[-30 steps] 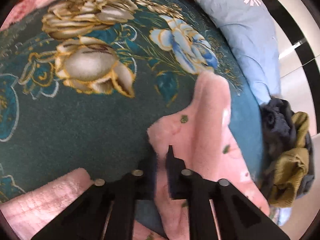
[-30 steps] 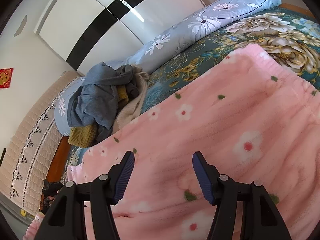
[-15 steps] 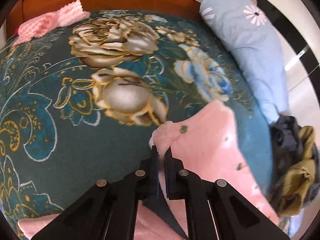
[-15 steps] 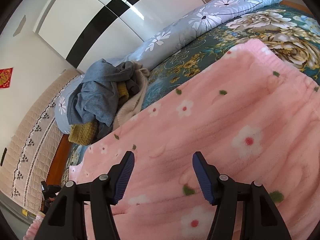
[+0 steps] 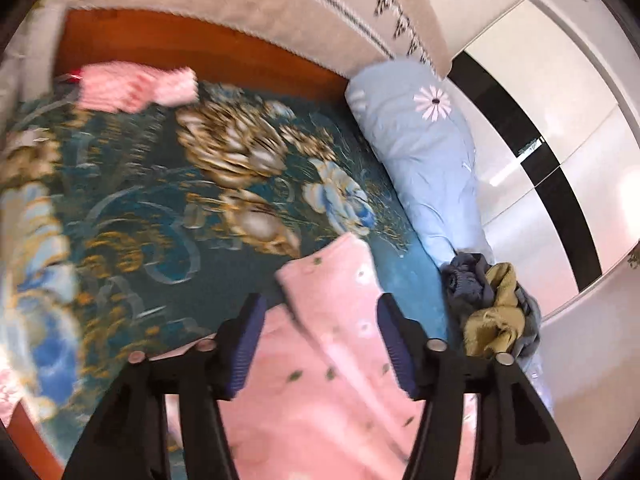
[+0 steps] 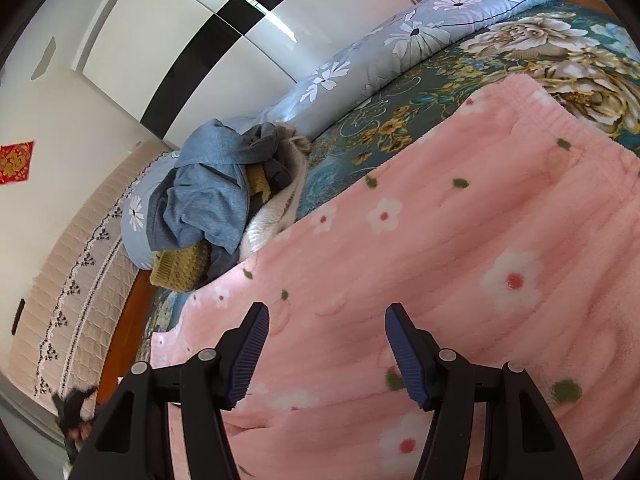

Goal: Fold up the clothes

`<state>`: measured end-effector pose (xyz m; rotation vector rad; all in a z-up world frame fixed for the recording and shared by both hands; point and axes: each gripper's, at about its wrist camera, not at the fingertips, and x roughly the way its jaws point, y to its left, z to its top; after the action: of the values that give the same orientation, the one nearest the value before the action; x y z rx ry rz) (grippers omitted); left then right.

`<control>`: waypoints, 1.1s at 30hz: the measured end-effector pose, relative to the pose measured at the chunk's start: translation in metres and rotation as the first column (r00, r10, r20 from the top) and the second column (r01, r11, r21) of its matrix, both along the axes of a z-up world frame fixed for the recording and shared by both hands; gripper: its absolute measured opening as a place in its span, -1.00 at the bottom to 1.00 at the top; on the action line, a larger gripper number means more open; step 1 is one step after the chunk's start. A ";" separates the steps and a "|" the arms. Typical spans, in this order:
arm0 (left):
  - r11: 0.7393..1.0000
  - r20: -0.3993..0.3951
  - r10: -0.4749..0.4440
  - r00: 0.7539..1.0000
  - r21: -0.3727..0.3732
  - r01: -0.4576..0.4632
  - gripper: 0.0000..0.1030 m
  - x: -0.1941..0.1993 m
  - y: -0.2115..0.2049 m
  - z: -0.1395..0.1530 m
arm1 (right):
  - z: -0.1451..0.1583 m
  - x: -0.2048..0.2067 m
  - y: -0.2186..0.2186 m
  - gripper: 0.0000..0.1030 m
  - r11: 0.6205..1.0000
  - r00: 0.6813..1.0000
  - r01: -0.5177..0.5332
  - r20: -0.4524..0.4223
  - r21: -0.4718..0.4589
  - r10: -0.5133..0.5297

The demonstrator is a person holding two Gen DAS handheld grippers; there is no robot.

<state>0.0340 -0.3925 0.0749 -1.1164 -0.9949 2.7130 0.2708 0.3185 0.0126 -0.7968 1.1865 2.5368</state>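
Note:
A pink fleece garment with flower print (image 5: 332,360) lies spread on the bed; it also fills the right wrist view (image 6: 460,264). My left gripper (image 5: 318,316) is open and empty, held above the garment's folded corner (image 5: 328,276). My right gripper (image 6: 326,324) is open and empty, hovering over the garment's middle. The elastic waistband (image 6: 560,116) lies at the far right edge.
The bed has a teal floral cover (image 5: 160,208). A heap of grey, blue and mustard clothes (image 6: 224,200) sits near a light blue flowered pillow (image 5: 420,152). A folded pink cloth (image 5: 136,86) lies by the wooden headboard (image 5: 200,48). White wardrobe doors (image 6: 200,20) stand behind.
My left gripper was shut on the pink garment's corner; it has let go, opened and pulled up and back. The corner now lies folded on the garment. The right gripper has barely moved.

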 end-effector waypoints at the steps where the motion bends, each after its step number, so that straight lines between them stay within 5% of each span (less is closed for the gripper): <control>1: 1.000 -0.006 0.004 1.000 -0.012 -0.004 0.28 0.011 -0.002 -0.002 | 0.000 0.000 0.000 0.25 1.000 1.000 0.002 -0.010 -0.006 -0.002; 8: 1.000 0.067 0.018 0.998 -0.009 -0.018 0.28 0.041 -0.001 -0.044 | 0.002 0.013 0.003 0.37 0.996 0.989 0.067 -0.124 -0.067 -0.075; 17: 0.998 0.144 0.061 0.988 0.020 -0.064 0.28 0.066 0.005 -0.094 | 0.003 0.002 -0.008 0.40 1.000 0.994 0.020 -0.108 -0.008 -0.020; 23: 0.991 0.110 0.135 0.985 -0.001 -0.136 0.28 0.071 -0.010 -0.092 | 0.025 0.016 -0.017 0.40 0.998 0.953 0.037 -0.303 0.045 -0.022; 33: 0.980 0.142 0.188 0.972 0.041 -0.196 0.28 0.053 -0.010 -0.104 | 0.026 0.010 -0.030 0.42 0.992 0.944 0.034 -0.330 0.118 0.007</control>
<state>0.0871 -0.4028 -0.0292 -1.2751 -1.2515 2.7651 0.2809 0.2881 0.0387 -0.3400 1.1045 2.7754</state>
